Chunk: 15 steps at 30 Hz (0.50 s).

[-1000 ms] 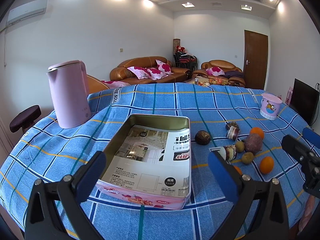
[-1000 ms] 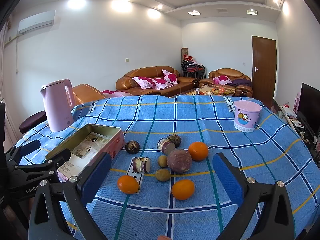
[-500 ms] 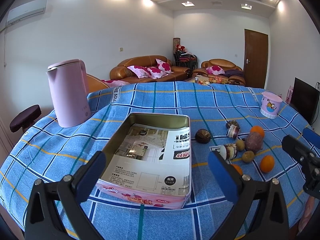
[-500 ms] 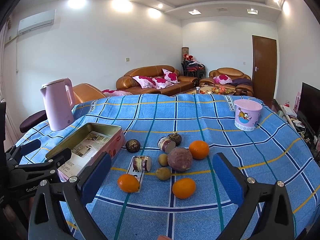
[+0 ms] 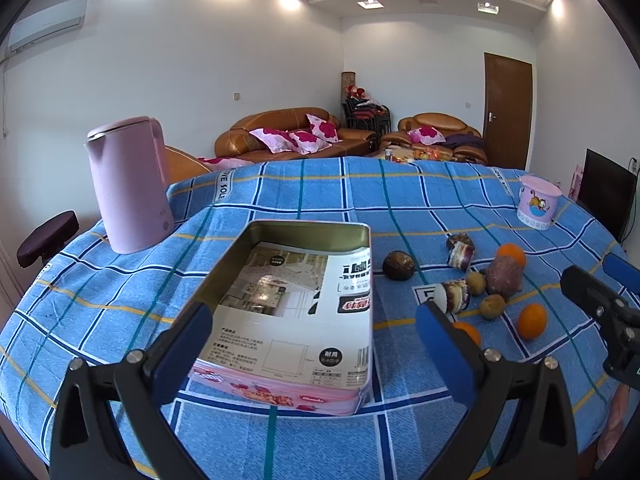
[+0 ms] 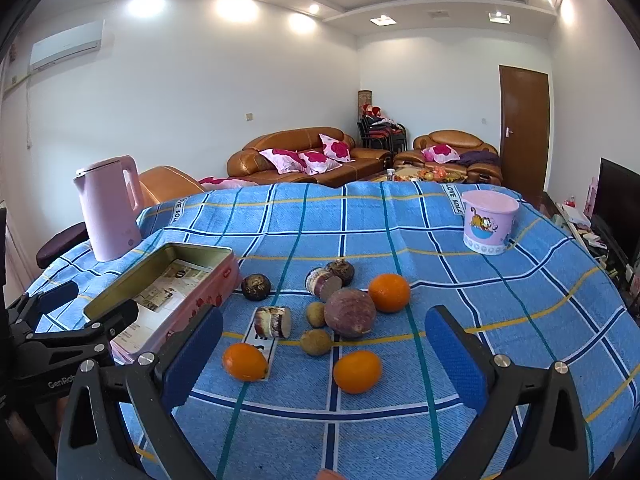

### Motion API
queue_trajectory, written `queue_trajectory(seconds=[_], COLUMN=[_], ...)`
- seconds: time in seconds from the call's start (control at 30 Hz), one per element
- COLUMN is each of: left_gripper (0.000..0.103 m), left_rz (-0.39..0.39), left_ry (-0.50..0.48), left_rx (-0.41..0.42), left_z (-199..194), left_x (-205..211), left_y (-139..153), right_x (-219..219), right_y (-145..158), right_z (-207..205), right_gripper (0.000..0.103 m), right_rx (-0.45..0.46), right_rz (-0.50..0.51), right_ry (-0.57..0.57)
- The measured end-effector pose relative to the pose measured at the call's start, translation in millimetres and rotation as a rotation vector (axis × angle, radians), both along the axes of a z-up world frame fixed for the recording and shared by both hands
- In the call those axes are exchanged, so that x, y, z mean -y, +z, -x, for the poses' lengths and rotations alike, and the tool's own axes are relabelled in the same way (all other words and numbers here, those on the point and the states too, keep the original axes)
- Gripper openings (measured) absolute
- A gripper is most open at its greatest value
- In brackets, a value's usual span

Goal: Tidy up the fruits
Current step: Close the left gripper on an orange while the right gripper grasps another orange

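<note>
A pink open tin box [image 5: 296, 308] [image 6: 168, 300] lined with printed paper lies on the blue checked tablecloth. To its right lies a cluster of fruit: three oranges [image 6: 389, 292] [image 6: 245, 361] [image 6: 357, 371], a large purple-brown fruit [image 6: 349, 313], two small brown kiwis [image 6: 315, 341], a dark round fruit [image 6: 256, 287] and cut purple pieces [image 6: 274, 322]. My left gripper [image 5: 316, 334] hangs open just in front of the box. My right gripper [image 6: 324, 344] is open, hovering before the fruit with nothing between its fingers.
A pink kettle [image 5: 130, 184] [image 6: 109, 208] stands at the table's back left. A pink cartoon cup [image 6: 489, 216] [image 5: 538, 204] stands at the back right. Sofas and a door lie beyond the table. Bare cloth lies between the fruit and the cup.
Both views have crept slightly closer and lower toward the table. The fruit and box have not moved, and both grippers stay open.
</note>
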<state>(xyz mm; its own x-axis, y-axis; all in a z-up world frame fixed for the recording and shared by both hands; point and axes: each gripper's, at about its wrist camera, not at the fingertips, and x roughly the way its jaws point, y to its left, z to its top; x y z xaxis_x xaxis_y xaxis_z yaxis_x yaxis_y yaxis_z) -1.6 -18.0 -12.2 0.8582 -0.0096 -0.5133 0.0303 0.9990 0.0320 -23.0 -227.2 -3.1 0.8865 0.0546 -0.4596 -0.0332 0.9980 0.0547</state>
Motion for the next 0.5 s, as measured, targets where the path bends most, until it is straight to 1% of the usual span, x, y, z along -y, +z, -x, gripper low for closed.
queue_trajectory(seconds=[0.17,0.23,0.33,0.43,0.5], left_gripper=[0.103,0.103,0.103,0.103,0.102], left_rz=[-0.002,0.008,0.028,0.023,0.015], left_ry=[-0.009,-0.027,-0.072,-0.112,-0.145], left_rx=[-0.014,-0.023,-0.028,-0.024,-0.036], left_z=[-1.7,-1.9,-1.3,0.5,-0.2], left_x=[5.6,8.0,15.0,27.4,39.2], left_y=[-2.4,-3.4,-4.6,-6.4,-9.0], right_x=[5.1,7.7,15.6,31.7,38.8], right_y=[-4.1,-6.3,-12.0,-18.5,-21.5], right_z=[-0.8,-0.8,-3.6,-8.7,-12.2], right_gripper=[0.102,0.102,0.102,0.102,0.102], right_rx=[-0.009,-0.01,-0.022,-0.048,-0.063], right_rz=[0.008,0.022,0.052,0.057,0.055], right_ry=[-0.012,-0.021,-0.051,-0.098,-0.114])
